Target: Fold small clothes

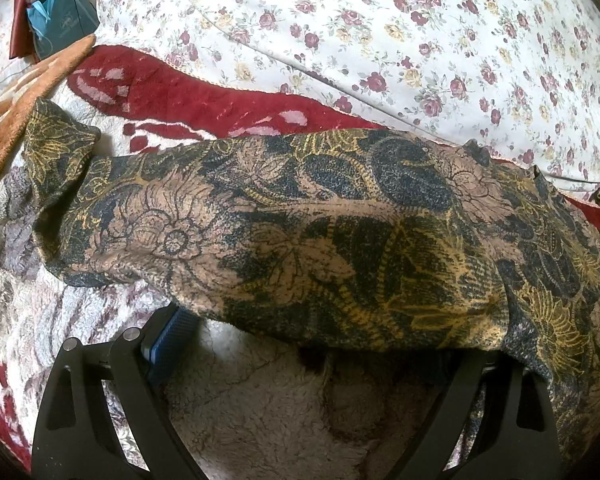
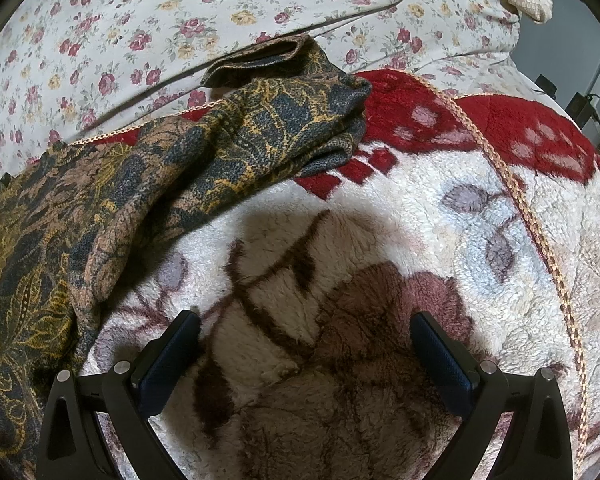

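Your right gripper (image 2: 306, 344) hangs spread and empty; the floral-print garment (image 2: 148, 168) lies at ten o'clock. Your left gripper (image 1: 324, 328) is released too, its tips under the hem, so closing may pinch the fleece blanket (image 2: 440, 220).

Teal bag (image 1: 66, 16): faint print, perhaps logo (unreadable).

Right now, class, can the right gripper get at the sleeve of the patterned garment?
Probably yes. The right gripper is open over bare blanket, and the sleeve lies ahead to its left with nothing between them.
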`<state>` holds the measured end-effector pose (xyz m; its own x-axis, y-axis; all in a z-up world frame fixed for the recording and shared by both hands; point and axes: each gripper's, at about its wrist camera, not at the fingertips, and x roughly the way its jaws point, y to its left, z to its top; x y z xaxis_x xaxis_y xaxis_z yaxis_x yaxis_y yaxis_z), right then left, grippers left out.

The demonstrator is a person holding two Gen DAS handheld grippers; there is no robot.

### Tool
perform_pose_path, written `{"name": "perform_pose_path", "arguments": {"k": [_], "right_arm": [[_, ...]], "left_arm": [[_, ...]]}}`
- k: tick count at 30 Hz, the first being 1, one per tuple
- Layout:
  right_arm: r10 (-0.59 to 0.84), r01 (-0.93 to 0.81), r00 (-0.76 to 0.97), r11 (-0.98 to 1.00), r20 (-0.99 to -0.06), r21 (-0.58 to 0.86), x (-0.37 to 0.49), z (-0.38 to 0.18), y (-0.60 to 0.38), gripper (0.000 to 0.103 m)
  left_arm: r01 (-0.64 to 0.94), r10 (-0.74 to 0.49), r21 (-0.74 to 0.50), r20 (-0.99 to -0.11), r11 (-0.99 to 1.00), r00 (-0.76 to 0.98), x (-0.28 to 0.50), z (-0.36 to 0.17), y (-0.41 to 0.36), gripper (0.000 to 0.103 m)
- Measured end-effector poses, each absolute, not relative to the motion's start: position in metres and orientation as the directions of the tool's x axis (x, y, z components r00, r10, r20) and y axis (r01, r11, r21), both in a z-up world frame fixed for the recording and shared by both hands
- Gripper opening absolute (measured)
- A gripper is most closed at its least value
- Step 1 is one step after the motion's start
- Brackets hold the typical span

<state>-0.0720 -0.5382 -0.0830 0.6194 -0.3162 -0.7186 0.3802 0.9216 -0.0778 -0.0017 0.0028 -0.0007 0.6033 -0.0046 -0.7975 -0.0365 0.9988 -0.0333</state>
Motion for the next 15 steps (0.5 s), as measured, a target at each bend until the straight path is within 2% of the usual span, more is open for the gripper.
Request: {"name": "perform_pose_path", "arguments": {"k": [9,12,15], "right_arm": [[-0.301,0.376,0.590,0.923,-0.749,-0.075,-0.073,-0.079,-0.533,0.103],[-0.265,0.337,0.576,0.939,-0.773,-0.071,-0.087,-0.073,-0.519,0.103],[-0.259,0.329,0.602,0.942,-0.755,-0.061,-0.113,-0.063,-0.497,0.103]], "left_arm": [[-0.024,-0.024,-0.044,-0.841,0.999,0.540,-0.011,0.011,0.007,0.093],[-0.055,-0.029,-0.074,-0.820,0.996,0.571,-0.026,0.027,0.006,0.093],[-0.041,-0.026,-0.066,-0.781,0.997,0.624,-0.048,0.051,-0.001,0.093]]}}
